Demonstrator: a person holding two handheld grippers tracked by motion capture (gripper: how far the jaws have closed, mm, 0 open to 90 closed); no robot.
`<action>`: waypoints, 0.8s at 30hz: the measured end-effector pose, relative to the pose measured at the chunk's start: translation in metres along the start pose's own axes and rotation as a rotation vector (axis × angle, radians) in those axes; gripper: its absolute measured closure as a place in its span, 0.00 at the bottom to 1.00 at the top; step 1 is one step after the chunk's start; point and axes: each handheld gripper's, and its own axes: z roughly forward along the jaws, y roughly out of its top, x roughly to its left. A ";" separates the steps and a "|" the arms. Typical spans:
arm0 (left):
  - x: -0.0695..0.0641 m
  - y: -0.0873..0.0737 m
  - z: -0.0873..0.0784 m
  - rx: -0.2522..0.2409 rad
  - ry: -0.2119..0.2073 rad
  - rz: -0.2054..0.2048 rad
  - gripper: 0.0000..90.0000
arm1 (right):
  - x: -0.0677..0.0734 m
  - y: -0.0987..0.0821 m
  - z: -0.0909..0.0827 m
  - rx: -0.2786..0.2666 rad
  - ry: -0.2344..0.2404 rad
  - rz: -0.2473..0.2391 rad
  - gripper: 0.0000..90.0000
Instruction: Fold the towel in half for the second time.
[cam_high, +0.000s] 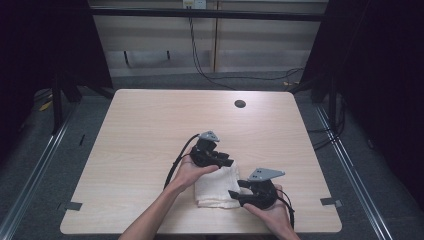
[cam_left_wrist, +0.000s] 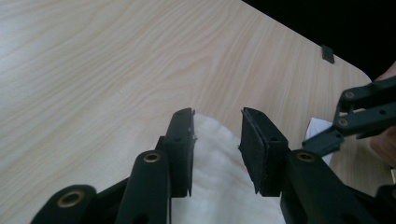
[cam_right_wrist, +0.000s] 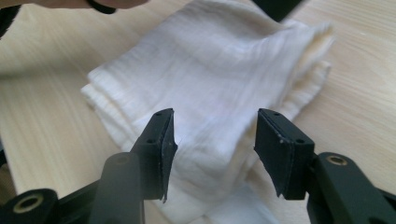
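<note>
A folded white cloth (cam_high: 216, 187) lies flat on the wooden table (cam_high: 150, 130) near its front edge. My left gripper (cam_high: 229, 162) sits at the cloth's far edge. In the left gripper view, the left gripper (cam_left_wrist: 217, 140) stands open over the cloth (cam_left_wrist: 219, 182), its pads clear of the fabric. My right gripper (cam_high: 234, 194) is at the cloth's near right corner. In the right gripper view, the right gripper (cam_right_wrist: 215, 140) is open above the folded layers of the cloth (cam_right_wrist: 210, 74), with nothing pinched. A hand holds each gripper.
A round cable hole (cam_high: 240, 104) is at the table's far side. Black tape marks (cam_high: 74, 205) sit at the front corners. The table's front edge runs close behind both hands. Cables lie on the floor beyond the table.
</note>
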 end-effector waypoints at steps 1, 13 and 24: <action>0.000 -0.002 -0.004 -0.006 0.005 0.000 0.71 | -0.002 0.000 0.000 -0.002 -0.008 0.007 0.53; 0.000 -0.019 -0.062 0.029 0.117 0.063 0.59 | -0.029 0.008 -0.015 -0.042 -0.064 0.035 0.53; 0.001 -0.045 -0.114 0.020 0.194 0.031 0.44 | -0.056 0.016 -0.048 -0.137 -0.066 0.059 0.48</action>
